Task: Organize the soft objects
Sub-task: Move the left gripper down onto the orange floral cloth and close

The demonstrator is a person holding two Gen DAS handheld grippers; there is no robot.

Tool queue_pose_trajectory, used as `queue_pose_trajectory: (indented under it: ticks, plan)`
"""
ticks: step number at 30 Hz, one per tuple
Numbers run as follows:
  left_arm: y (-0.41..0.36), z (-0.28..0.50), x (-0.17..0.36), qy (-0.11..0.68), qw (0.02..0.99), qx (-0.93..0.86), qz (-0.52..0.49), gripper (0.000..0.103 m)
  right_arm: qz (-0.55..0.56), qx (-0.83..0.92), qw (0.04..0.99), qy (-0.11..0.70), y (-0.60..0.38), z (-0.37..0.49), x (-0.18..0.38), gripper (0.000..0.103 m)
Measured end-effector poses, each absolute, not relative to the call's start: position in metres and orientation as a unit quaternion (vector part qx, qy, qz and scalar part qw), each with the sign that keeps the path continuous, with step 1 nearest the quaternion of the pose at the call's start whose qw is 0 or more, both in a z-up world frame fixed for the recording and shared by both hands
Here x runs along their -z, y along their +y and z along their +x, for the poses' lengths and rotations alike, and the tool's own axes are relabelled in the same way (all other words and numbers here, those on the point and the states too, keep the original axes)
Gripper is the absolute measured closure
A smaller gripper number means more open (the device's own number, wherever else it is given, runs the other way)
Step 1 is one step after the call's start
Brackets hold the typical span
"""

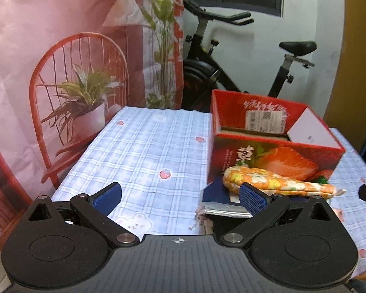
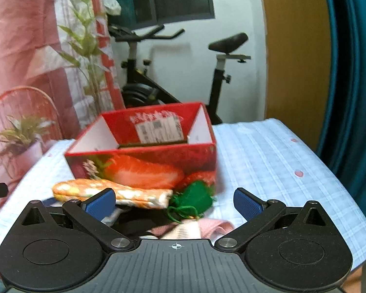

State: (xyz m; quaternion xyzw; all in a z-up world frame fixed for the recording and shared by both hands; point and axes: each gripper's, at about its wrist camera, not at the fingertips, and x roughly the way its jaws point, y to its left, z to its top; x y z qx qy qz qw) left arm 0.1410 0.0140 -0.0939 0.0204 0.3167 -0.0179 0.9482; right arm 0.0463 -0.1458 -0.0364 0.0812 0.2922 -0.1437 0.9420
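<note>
Several soft things lie heaped before our red strawberry box (image 2: 144, 161): an orange floral pouch (image 2: 114, 193), a green drawstring bag (image 2: 195, 199), pink cloth (image 2: 214, 227). Our left gripper (image 1: 180, 197) and right gripper (image 2: 174, 201) gape empty above the checked tablecloth (image 1: 144, 151).

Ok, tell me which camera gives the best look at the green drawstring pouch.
The right wrist view. There the green drawstring pouch shows whole, cords included, lying before the red strawberry box beside the orange floral pouch. In the left wrist view only a sliver of it peeks out behind the floral pouch.
</note>
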Motion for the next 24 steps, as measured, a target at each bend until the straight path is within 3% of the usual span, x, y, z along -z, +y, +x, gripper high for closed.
queue_pose_trajectory:
  ticks: [10,16,18,22,24]
  plan:
    - [0.008,0.175,0.099,0.326,0.944,0.056,0.009,0.000,0.103,0.140,0.931,0.323,-0.156,0.081,0.059,0.001]
    - [0.001,0.205,0.102,0.345,0.934,0.094,-0.009,0.003,0.117,0.123,0.924,0.343,-0.162,0.101,0.070,0.014]
    - [-0.001,0.217,0.106,0.357,0.928,0.105,-0.021,0.006,0.123,0.113,0.923,0.346,-0.164,0.109,0.072,0.017]
    - [-0.003,0.240,0.119,0.389,0.910,0.133,-0.053,0.022,0.130,0.098,0.922,0.352,-0.166,0.123,0.076,0.023]
    - [-0.002,0.248,0.128,0.408,0.898,0.148,-0.076,0.024,0.132,0.085,0.920,0.360,-0.165,0.130,0.080,0.025]
